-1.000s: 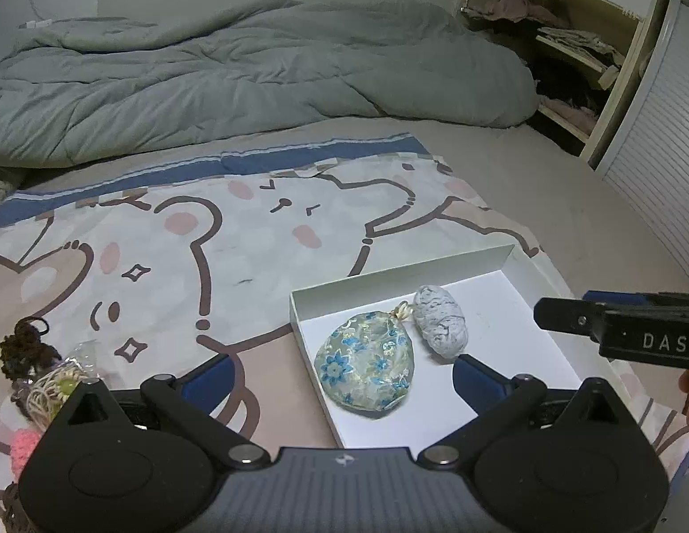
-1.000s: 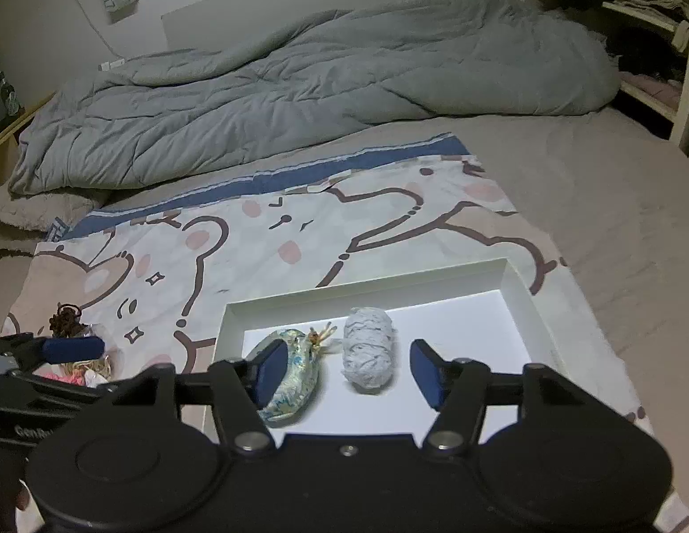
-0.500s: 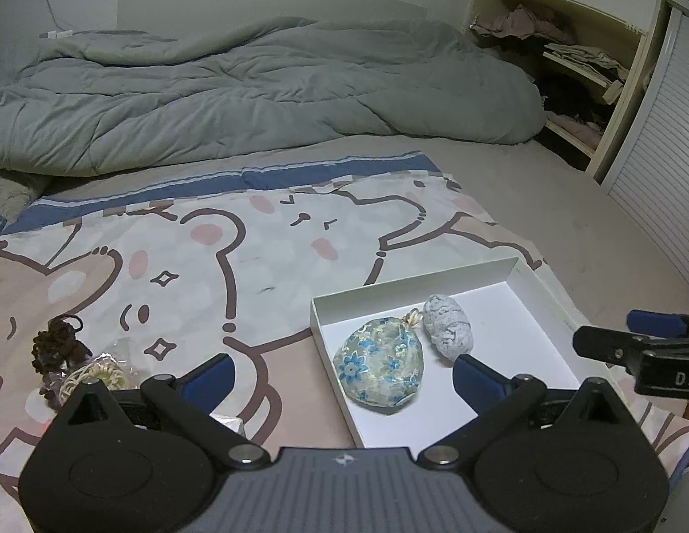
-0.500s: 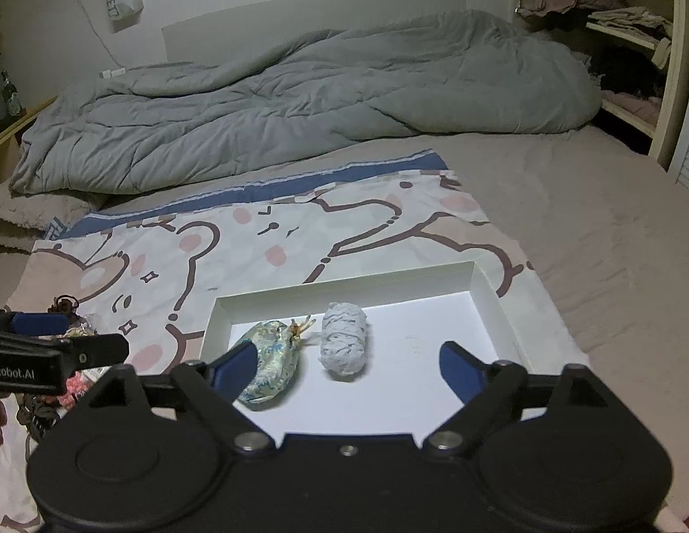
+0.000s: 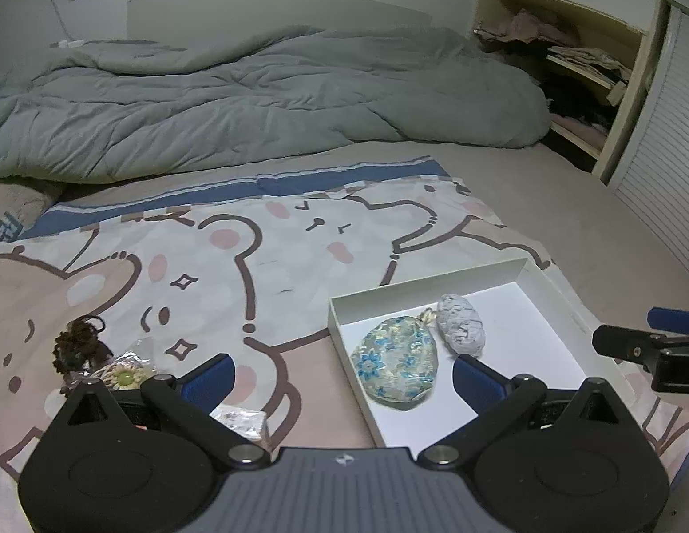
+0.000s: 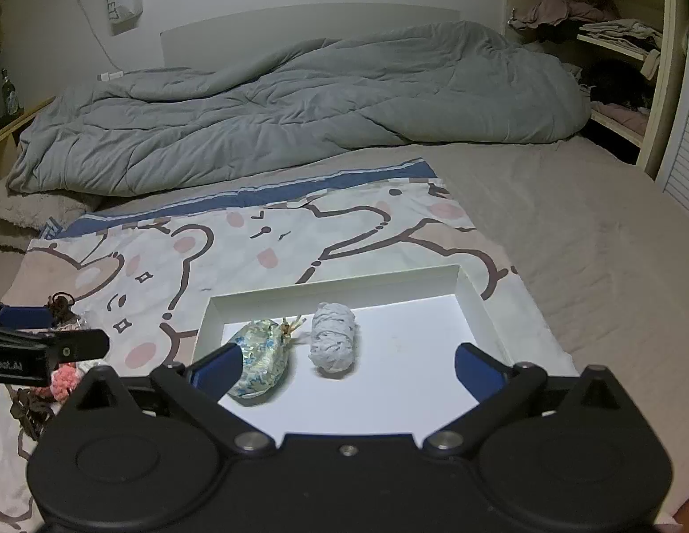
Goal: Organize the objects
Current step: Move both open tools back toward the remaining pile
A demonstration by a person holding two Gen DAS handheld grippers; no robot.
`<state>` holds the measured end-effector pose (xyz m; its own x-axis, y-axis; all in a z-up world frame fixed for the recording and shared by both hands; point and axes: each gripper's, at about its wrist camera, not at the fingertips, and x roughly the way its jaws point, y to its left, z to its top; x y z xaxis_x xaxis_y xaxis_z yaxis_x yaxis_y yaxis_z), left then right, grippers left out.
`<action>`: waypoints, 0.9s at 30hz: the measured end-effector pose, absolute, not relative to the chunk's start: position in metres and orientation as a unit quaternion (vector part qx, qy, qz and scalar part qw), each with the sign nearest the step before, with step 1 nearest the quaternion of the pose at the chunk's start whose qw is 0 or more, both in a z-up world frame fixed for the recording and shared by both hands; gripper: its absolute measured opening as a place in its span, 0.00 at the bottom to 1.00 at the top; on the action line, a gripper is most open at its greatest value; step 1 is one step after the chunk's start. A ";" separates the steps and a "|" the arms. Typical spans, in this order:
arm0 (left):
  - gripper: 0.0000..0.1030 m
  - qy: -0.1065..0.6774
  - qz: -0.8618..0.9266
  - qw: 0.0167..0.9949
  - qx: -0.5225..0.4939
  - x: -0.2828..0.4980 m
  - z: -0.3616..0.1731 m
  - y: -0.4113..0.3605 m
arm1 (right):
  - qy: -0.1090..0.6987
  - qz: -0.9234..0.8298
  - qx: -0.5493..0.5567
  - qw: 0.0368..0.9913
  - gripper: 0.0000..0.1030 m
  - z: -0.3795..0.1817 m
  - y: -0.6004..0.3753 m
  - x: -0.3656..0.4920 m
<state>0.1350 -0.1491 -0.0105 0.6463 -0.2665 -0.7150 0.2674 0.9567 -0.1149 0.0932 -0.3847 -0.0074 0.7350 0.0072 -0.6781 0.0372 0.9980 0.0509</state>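
Pouch (image 5: 395, 362): soft, light — pinch by its tied neck.
Left gripper (image 5: 342, 377): jaws wide, empty.
Right gripper (image 6: 346, 366): likewise — empty.

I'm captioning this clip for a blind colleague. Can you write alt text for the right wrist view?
A white tray on a bear-print sheet holds a floral pouch beside a grey yarn bundle, seen between the open right gripper. A rumpled grey duvet lies behind; the left gripper enters at the left edge.
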 end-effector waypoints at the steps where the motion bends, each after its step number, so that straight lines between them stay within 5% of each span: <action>1: 1.00 0.393 -0.144 0.908 -0.001 0.135 -0.010 -0.146 | 0.364 -0.008 0.031 0.931 1.00 -0.008 -0.385 0.093; 27: 1.00 0.369 -0.039 0.928 -0.019 0.124 -0.007 -0.009 | 0.373 0.077 0.023 0.924 1.00 -0.015 -0.277 0.123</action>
